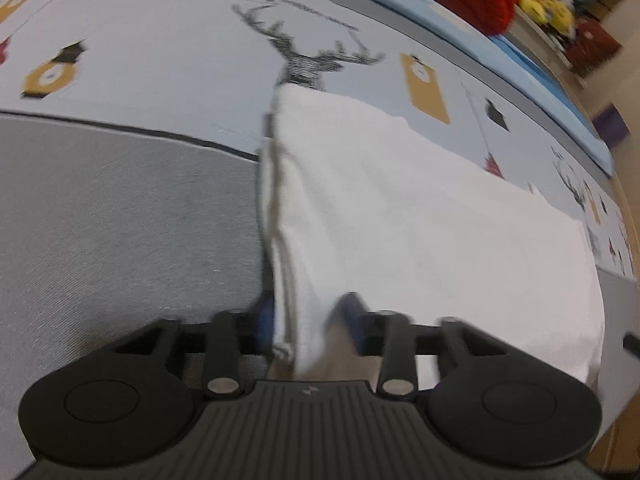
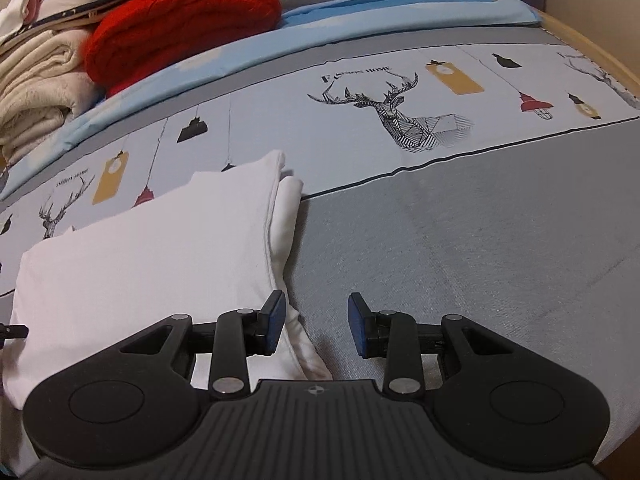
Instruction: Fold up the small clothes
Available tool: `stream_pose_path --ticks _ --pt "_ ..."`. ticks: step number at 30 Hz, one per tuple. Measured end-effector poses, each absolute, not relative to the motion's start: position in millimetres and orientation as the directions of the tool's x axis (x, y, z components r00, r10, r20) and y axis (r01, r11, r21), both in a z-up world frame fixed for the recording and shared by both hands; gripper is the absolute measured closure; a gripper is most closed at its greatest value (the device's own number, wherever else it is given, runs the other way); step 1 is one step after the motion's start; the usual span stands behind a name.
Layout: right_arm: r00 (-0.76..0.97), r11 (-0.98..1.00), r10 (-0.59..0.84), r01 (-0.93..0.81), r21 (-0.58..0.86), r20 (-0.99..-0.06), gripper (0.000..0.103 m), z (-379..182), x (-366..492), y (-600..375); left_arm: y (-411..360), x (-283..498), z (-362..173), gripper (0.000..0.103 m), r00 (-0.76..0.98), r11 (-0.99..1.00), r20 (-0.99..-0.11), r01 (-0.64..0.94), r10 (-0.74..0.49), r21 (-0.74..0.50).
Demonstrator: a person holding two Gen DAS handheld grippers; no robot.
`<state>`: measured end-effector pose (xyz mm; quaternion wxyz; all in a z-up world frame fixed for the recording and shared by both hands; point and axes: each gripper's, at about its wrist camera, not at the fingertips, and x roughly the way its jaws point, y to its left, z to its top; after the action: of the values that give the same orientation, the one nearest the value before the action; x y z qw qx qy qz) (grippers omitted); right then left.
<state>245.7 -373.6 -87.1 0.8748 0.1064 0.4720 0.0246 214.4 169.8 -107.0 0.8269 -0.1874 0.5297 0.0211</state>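
Your left gripper (image 1: 308, 328) pinches the folded white cotton garment (image 2: 152, 248)'s near edge; your right gripper (image 2: 318, 326) gapes empty just beside its right hem.

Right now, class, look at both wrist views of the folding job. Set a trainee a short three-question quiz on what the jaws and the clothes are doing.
1. True or false: the left gripper has its jaws closed on an edge of the white garment.
2. Multiple choice: the right gripper is A) clamped on the red knit, B) open, with one pad at the garment's edge and nothing gripped, C) out of view.
3. Fill in: the red knit sits next to a stack of ____-coloured folded laundry.

Key: 1 true; 2 B; 3 cream.
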Motion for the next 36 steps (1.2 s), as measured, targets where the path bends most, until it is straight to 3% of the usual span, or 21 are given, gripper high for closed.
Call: stream_pose_path --ticks 2,5,8,11,16,20,25,36 --pt "0.562 0.977 0.139 0.055 0.204 -0.816 0.067 -86 246 -372 168 213 -105 0.09 0.446 0.943 -0.883 -0.207 -0.146 -0.261" --pt "0.573 0.976 0.138 0.059 0.209 -0.808 0.068 -85 248 -367 174 207 -94 0.092 0.476 0.944 -0.868 -0.197 -0.143 -0.263" --pt "0.584 0.975 0.14 0.06 0.214 -0.799 0.068 -85 252 -359 171 196 -83 0.096 0.471 0.984 -0.881 -0.172 0.049 -0.037" --pt "0.584 0.973 0.147 0.062 0.224 -0.799 0.068 -86 257 -349 195 180 -79 0.096 0.415 0.959 -0.895 -0.281 0.162 0.044" --pt "0.584 0.967 0.175 0.048 0.249 -0.792 0.068 -88 262 -327 199 161 -66 0.097 0.409 0.934 -0.849 -0.27 0.333 0.236" --pt "0.586 0.97 0.193 0.007 0.242 -0.787 0.068 -87 262 -311 193 160 -49 0.097 0.492 0.953 -0.835 -0.278 0.246 0.118" --pt "0.59 0.974 0.194 -0.021 0.225 -0.784 0.068 -86 261 -305 168 167 -34 0.098 0.589 0.964 -0.806 -0.182 -0.053 -0.196" --pt "0.603 0.977 0.17 0.002 0.215 -0.779 0.068 -83 260 -324 57 210 -24 0.098 0.632 0.846 -0.638 0.052 -0.439 -0.53"
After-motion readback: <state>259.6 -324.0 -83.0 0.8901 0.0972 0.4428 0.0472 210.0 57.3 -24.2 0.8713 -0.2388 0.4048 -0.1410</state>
